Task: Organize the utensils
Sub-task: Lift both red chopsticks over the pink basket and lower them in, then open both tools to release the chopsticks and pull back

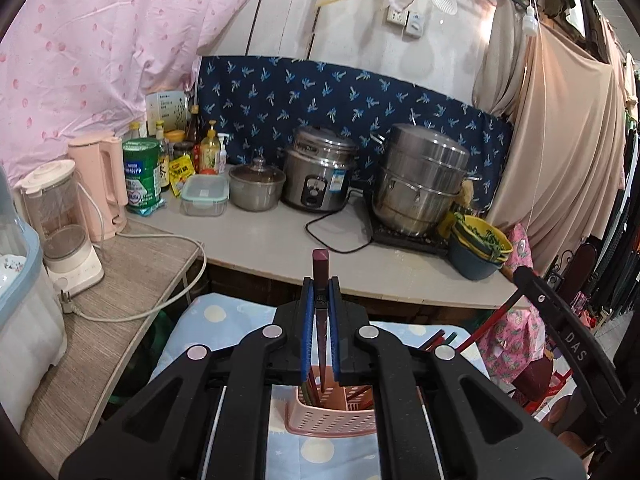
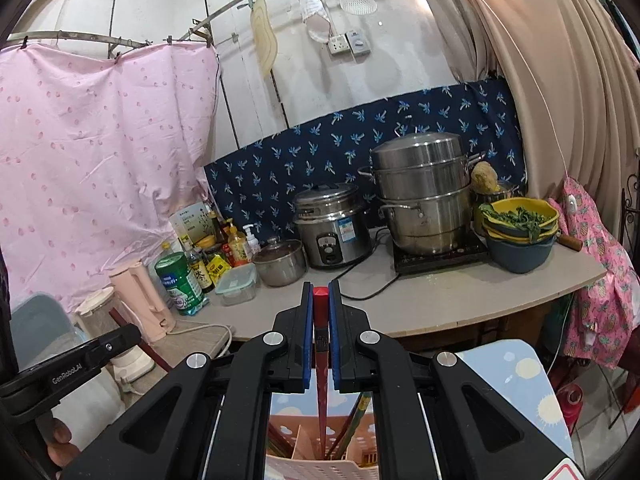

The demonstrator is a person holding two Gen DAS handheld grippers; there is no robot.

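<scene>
My left gripper (image 1: 321, 282) is shut on a dark maroon chopstick (image 1: 321, 276), held upright with its tip down inside the pink perforated utensil basket (image 1: 332, 416). My right gripper (image 2: 321, 288) is shut on a red chopstick (image 2: 320, 320), also upright with its tip in the same pink basket (image 2: 320, 468). Several other chopsticks (image 2: 352, 424) lean in the basket's compartments. The right gripper's body (image 1: 560, 320) and its red chopstick (image 1: 488, 324) show at the right of the left wrist view. The left gripper's body (image 2: 72, 364) shows at the left of the right wrist view.
The basket stands on a blue cloth with sun prints (image 1: 224, 320). Behind is a counter (image 1: 280, 240) with a rice cooker (image 1: 318, 176), steamer pot (image 1: 420, 184), small pot (image 1: 256, 184), food box (image 1: 204, 194), bottles, green tin (image 1: 142, 176), pink kettle (image 1: 100, 180), blender (image 1: 60, 220) and bowls of greens (image 1: 480, 244).
</scene>
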